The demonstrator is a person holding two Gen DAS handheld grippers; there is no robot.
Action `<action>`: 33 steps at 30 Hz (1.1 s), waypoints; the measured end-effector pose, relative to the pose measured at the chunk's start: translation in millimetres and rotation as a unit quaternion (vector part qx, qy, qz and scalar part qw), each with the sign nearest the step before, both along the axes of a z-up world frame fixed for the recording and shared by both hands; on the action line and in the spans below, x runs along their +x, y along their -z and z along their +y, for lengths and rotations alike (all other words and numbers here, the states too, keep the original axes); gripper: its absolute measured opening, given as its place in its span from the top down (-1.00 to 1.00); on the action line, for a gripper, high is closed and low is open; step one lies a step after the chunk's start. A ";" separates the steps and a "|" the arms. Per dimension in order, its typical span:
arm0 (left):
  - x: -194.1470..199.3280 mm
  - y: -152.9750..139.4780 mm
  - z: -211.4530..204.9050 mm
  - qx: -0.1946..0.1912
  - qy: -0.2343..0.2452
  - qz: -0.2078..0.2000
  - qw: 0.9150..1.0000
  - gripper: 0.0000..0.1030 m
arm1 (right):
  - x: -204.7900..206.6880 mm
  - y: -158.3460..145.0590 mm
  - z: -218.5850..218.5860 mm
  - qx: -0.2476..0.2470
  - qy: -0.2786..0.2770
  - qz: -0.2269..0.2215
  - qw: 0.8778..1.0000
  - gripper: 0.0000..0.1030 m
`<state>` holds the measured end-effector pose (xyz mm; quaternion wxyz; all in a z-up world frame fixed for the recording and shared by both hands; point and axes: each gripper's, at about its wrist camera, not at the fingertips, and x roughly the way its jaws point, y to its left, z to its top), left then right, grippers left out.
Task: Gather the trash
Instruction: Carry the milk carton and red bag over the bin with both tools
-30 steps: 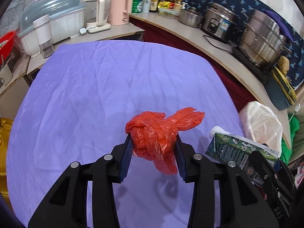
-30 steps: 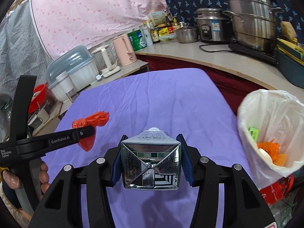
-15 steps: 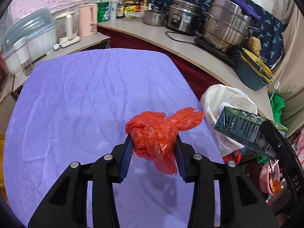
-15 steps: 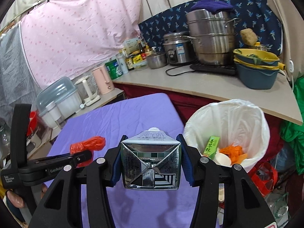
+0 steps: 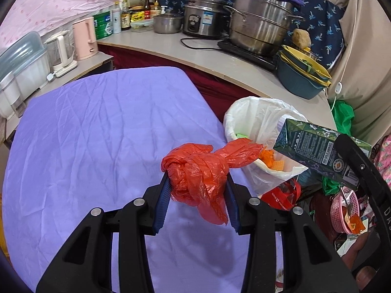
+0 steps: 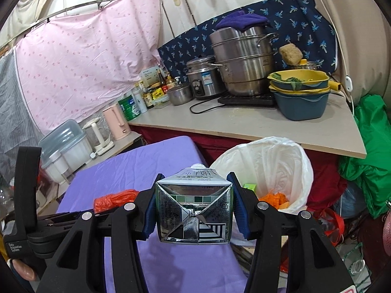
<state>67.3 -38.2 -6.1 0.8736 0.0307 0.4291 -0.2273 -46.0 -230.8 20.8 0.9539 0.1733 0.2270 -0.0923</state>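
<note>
Two pieces of trash are in hand, one per gripper, and one bin (image 5: 246, 112) stands just beside the desk (image 5: 97, 134) corner, lined with a white bag. The left gripper (image 5: 196, 183) has its fingers clenched on a knotted red plastic bag (image 5: 200, 168), held above the desk's purple cloth near the bin; the bag's loose tail points toward the bin's rim. The right gripper (image 6: 194, 207) has its fingers clamped on the two sides of a drink carton (image 6: 193, 205), bottom face toward the camera, just beside the bin's mouth.

The bin already holds orange scraps and a small green packet.

Risks from here, as I judge them: the red bag is thin and slippery, so it could slide out and land on the desk instead of in the bin. Both grippers are heading for the same opening, so they may bump. A carton released at the rim could tip off or drag the soft liner down.
</note>
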 end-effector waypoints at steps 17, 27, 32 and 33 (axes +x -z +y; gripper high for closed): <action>-3.1 -6.3 -65.8 0.007 0.054 -0.011 0.998 0.24 | -16.3 2.0 -48.1 0.010 0.058 -0.011 0.998 0.04; 10.5 3.8 -112.7 0.009 0.076 -0.004 0.997 0.24 | -3.0 13.2 -82.1 0.013 0.083 0.003 0.996 0.03; 22.6 14.2 -139.6 0.015 0.087 0.003 0.996 0.24 | 9.4 19.7 -98.0 0.014 0.091 0.007 0.996 0.03; 24.7 16.1 -143.4 0.015 0.088 0.005 0.996 0.24 | 12.6 21.7 -101.1 0.014 0.093 0.009 0.996 0.03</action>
